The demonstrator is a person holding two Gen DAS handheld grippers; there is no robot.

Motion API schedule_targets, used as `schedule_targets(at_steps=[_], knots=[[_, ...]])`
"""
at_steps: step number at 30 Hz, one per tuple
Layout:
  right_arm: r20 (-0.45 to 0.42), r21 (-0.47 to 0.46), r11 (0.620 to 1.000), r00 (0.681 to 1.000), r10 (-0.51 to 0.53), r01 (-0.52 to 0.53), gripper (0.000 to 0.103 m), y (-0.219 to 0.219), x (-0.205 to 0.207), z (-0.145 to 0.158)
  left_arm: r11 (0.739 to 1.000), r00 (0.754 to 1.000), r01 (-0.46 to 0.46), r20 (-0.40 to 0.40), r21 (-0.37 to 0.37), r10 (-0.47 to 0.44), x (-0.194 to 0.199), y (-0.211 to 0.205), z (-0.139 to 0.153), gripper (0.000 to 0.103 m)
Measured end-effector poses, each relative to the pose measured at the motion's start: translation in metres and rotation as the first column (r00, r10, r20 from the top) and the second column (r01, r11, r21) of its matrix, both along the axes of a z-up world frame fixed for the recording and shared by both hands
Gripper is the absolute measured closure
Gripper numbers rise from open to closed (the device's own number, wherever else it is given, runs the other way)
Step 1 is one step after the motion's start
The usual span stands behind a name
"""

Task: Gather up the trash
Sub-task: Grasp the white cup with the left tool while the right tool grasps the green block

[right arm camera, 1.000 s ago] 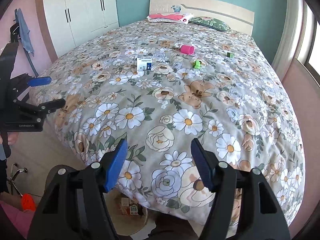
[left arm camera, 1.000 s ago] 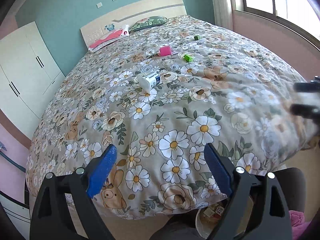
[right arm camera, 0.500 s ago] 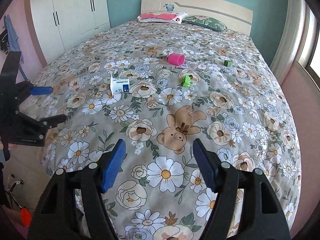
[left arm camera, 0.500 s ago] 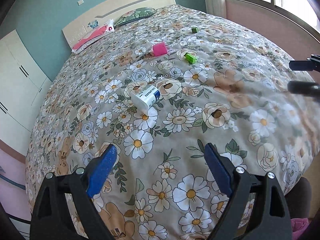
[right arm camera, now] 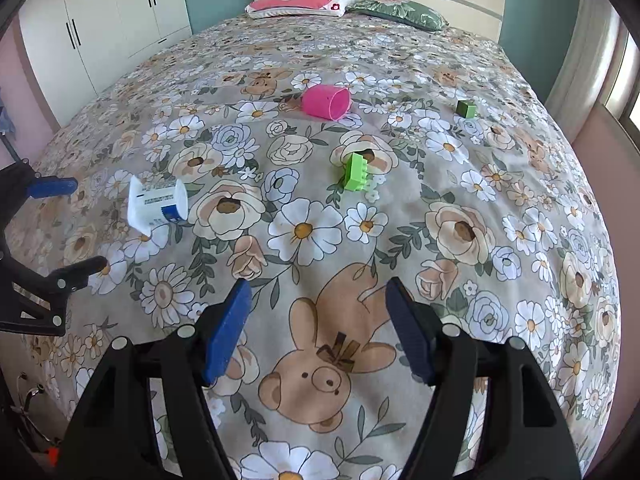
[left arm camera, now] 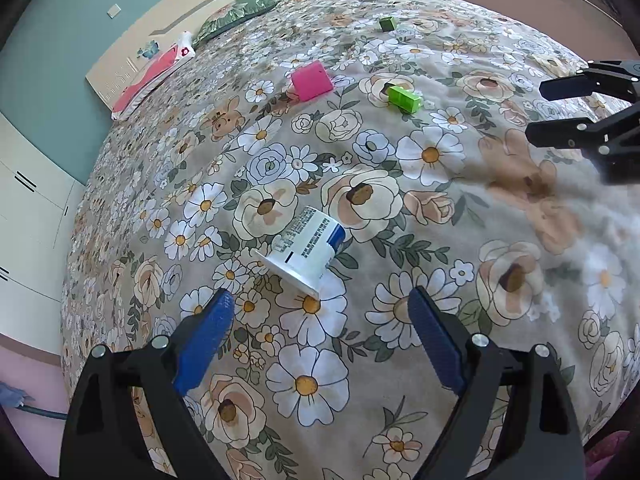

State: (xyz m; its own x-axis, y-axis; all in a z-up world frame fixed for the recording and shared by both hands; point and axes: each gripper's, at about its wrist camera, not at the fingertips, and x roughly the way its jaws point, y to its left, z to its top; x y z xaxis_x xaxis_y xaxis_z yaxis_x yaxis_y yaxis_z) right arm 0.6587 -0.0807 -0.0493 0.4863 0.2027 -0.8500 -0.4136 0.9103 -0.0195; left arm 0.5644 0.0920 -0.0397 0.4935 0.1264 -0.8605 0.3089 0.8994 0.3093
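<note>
Now approaching first pickup: left gripper (left arm camera: 320,312) hovers, fingers apart and empty, just short of white carton (left arm camera: 306,250) lying on bed (left arm camera: 460,320). Right gripper (right arm camera: 318,304) likewise spread, empty. Next, probably: advance, straddle carton, squeeze.

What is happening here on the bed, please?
A person holds two grippers over a flowered bed cover to collect trash. Nothing is picked up yet. The left gripper has open, empty jaws and points at a white and blue carton lying on its side just ahead. The right gripper is also open and empty. A pink cup and two green blocks lie farther up the bed.
</note>
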Motion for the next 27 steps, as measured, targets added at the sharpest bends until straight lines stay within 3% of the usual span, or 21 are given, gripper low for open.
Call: schedule_targets(at_steps=[4, 8, 15, 17, 19, 21, 22, 23, 24, 25, 27], knots=[[0.000, -0.035, 0.999, 1.000, -0.024, 0.024, 0.034, 0.010, 0.058, -0.018, 1.000, 0.999, 0.013, -0.038, 0.008, -0.012, 0.034, 0.010, -0.016, 0.013], [-0.057, 0.015, 0.999, 0.997, -0.041, 0.042, 0.034, 0.017, 0.110, -0.038, 0.999, 0.997, 0.040, -0.063, -0.004, -0.040, 0.058, 0.014, -0.032, 0.013], [-0.123, -0.024, 0.997, 0.989, -0.080, 0.078, 0.034, 0.031, 0.170, -0.080, 0.995, 0.991, 0.092, -0.103, 0.036, -0.088, 0.085, 0.013, -0.066, 0.013], [-0.159, -0.016, 0.996, 0.983, -0.093, 0.092, 0.034, 0.029, 0.180, -0.090, 0.997, 0.989, 0.078, -0.128, 0.008, -0.076, 0.092, 0.017, -0.073, 0.023], [-0.180, -0.003, 0.994, 0.978, -0.108, 0.109, 0.034, 0.028, 0.185, -0.098, 0.998, 0.985, 0.065, -0.162, 0.002, -0.064, 0.096, 0.020, -0.083, 0.048], [-0.176, 0.010, 0.993, 0.978, -0.111, 0.115, 0.036, 0.029, 0.185, -0.100, 0.999, 0.982, 0.045, -0.180, -0.022, -0.049, 0.097, 0.022, -0.089, 0.052], [-0.175, 0.014, 0.994, 0.979, -0.108, 0.112, 0.042, 0.030, 0.185, -0.100, 0.999, 0.983, 0.037, -0.178, -0.031, -0.042, 0.096, 0.023, -0.090, 0.053], [-0.179, 0.019, 0.994, 0.979, -0.100, 0.105, 0.056, 0.031, 0.183, -0.100, 0.999, 0.984, 0.028, -0.172, -0.038, -0.035, 0.095, 0.023, -0.090, 0.053], [-0.188, 0.031, 0.995, 0.978, -0.087, 0.095, 0.064, 0.032, 0.181, -0.100, 0.999, 0.986, 0.010, -0.165, -0.044, -0.017, 0.093, 0.024, -0.089, 0.054], [-0.192, 0.034, 0.996, 0.978, -0.080, 0.088, 0.079, 0.034, 0.179, -0.100, 0.999, 0.987, -0.012, -0.161, -0.052, 0.003, 0.092, 0.026, -0.089, 0.054], [-0.184, 0.026, 0.995, 0.979, -0.085, 0.092, 0.081, 0.035, 0.171, -0.097, 0.997, 0.987, -0.054, -0.153, -0.057, 0.044, 0.087, 0.030, -0.088, 0.054]])
